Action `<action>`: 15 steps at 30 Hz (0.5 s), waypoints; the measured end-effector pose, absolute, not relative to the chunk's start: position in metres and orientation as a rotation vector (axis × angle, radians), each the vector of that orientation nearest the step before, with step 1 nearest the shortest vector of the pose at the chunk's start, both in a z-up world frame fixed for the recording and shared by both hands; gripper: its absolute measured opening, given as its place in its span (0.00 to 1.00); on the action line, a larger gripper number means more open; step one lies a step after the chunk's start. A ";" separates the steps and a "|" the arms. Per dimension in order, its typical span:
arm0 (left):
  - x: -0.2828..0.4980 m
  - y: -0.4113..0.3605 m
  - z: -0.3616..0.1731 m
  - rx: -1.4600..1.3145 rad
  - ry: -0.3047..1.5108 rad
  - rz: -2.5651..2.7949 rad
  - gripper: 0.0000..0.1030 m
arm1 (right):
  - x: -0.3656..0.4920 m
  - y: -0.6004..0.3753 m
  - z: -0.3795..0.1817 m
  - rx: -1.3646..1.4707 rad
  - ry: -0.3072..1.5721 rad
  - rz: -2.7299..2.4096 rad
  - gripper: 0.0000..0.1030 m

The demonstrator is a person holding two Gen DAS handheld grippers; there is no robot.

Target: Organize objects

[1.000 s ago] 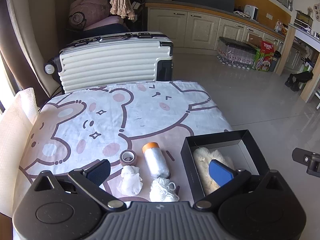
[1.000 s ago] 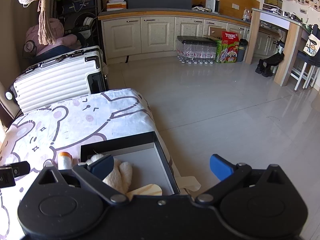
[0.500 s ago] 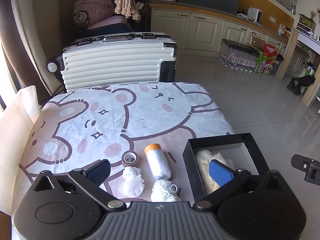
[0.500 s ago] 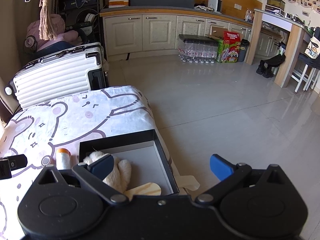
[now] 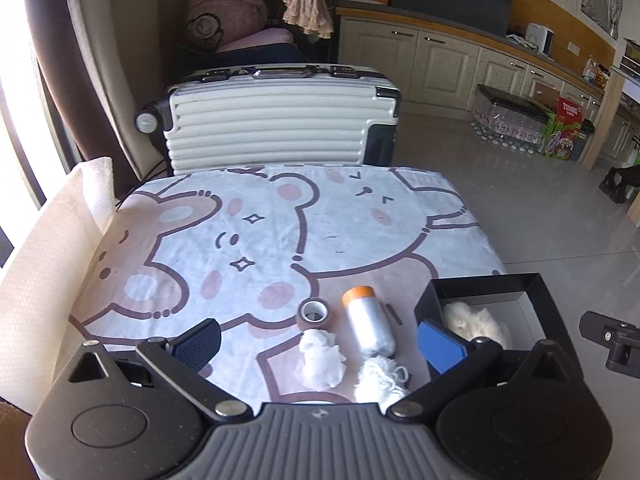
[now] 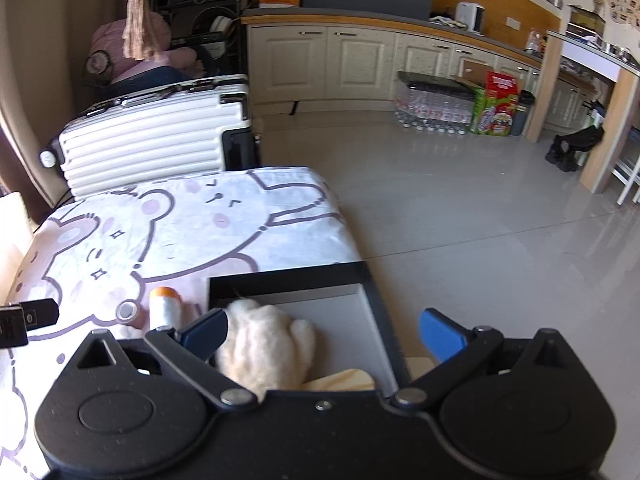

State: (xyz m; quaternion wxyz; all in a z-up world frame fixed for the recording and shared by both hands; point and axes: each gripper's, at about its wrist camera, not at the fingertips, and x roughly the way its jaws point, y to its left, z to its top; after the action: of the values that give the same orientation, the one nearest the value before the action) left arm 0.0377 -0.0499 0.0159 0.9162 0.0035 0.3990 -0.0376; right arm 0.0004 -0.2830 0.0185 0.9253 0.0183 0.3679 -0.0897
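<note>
Both grippers (image 5: 320, 340) (image 6: 322, 332) are hanging spread and empty; the puff (image 5: 322, 360), likely light and squashy, is inviting a mid-body pinch.

Domestic interior, an open-plan living area joined to a kitchen. Cream panelled base cabinets (image 6: 344, 64) under a dark countertop (image 6: 360, 16) run along the far wall, with a small white appliance (image 6: 470, 16) on top. Shrink-wrapped bottled water (image 6: 432, 108) and a drinks carton (image 6: 498, 104) stand on the glossy tiled floor (image 6: 460, 208). A ribbed white suitcase (image 5: 280, 120) stands behind a table covered by a cartoon-bear cloth (image 5: 260, 232). A curtain (image 5: 52, 72) hangs at left.
</note>
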 end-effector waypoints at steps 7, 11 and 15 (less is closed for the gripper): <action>0.036 -0.017 0.015 -0.009 0.828 -0.010 1.00 | 0.009 -0.250 0.018 0.013 0.755 -0.117 1.00; 0.034 -0.001 0.015 -0.021 0.830 0.018 1.00 | 0.012 -0.234 0.018 0.002 0.756 -0.090 1.00; 0.033 0.012 0.016 -0.033 0.829 0.033 1.00 | 0.015 -0.221 0.018 -0.013 0.758 -0.071 1.00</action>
State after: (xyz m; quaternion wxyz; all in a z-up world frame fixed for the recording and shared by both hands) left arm 0.0326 0.0115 0.0158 0.9151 -0.0160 0.4026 0.0160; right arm 0.0147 -0.2211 0.0176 0.9285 -0.0062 0.3698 -0.0344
